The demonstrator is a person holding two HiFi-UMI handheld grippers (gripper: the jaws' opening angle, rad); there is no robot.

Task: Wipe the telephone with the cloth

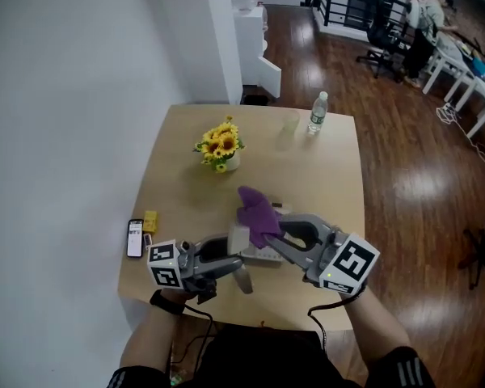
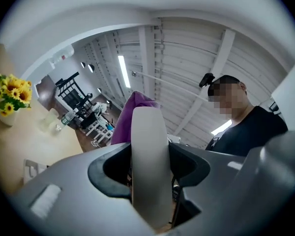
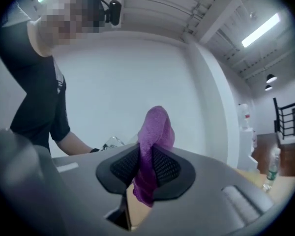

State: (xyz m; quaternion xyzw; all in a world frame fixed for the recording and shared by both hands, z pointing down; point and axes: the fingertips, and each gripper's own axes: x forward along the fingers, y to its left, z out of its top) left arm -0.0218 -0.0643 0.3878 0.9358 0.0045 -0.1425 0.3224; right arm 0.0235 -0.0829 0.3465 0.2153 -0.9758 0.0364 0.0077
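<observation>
Above the near part of the wooden table (image 1: pixel 331 184), my left gripper (image 1: pixel 233 262) is shut on a pale grey telephone handset (image 1: pixel 241 253). In the left gripper view the handset (image 2: pixel 148 156) stands upright between the jaws. My right gripper (image 1: pixel 268 234) is shut on a purple cloth (image 1: pixel 257 210), which lies against the top of the handset. In the right gripper view the cloth (image 3: pixel 155 141) is pinched between the ribbed pads, with its end sticking up. The white telephone base (image 1: pixel 268 257) lies under the grippers, mostly hidden.
A vase of yellow flowers (image 1: pixel 220 148) stands at the middle of the table. A water bottle (image 1: pixel 316 113) and a clear glass (image 1: pixel 289 124) are at the far edge. A smartphone (image 1: pixel 135 238) and a small yellow object (image 1: pixel 150 220) lie at the left edge.
</observation>
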